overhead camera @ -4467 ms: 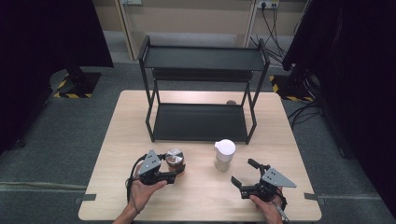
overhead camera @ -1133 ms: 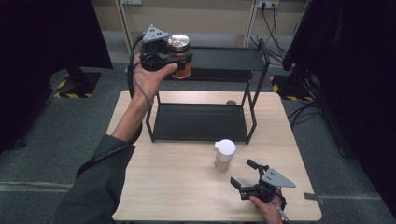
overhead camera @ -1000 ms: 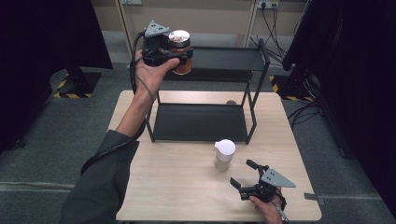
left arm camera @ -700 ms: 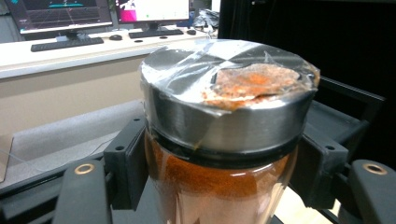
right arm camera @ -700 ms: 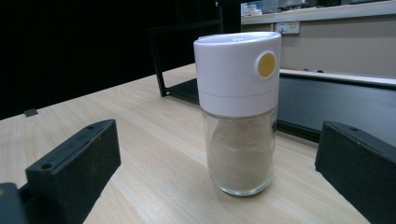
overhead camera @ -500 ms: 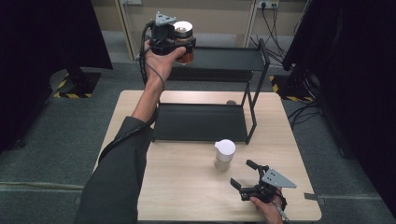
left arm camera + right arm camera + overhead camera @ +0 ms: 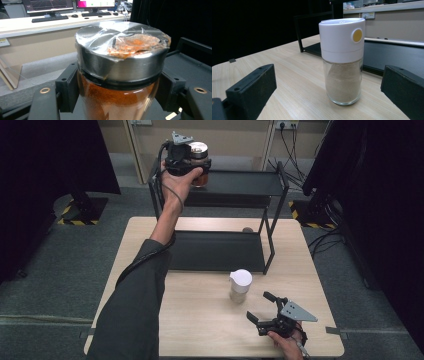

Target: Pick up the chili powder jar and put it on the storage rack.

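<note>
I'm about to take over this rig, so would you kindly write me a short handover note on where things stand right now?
Left gripper: shut on the metal-lidded jar of orange spice, held up above the top shelf of the black rack, not yet set down.
Right gripper: open, resting low over the table, jaws pointed at the white-capped shaker, which stands apart in front of them.
Done: spice jar lifted off the table to the rack.
Left: probably place the jar on the top shelf and release; the shaker looks like the next item.
</note>
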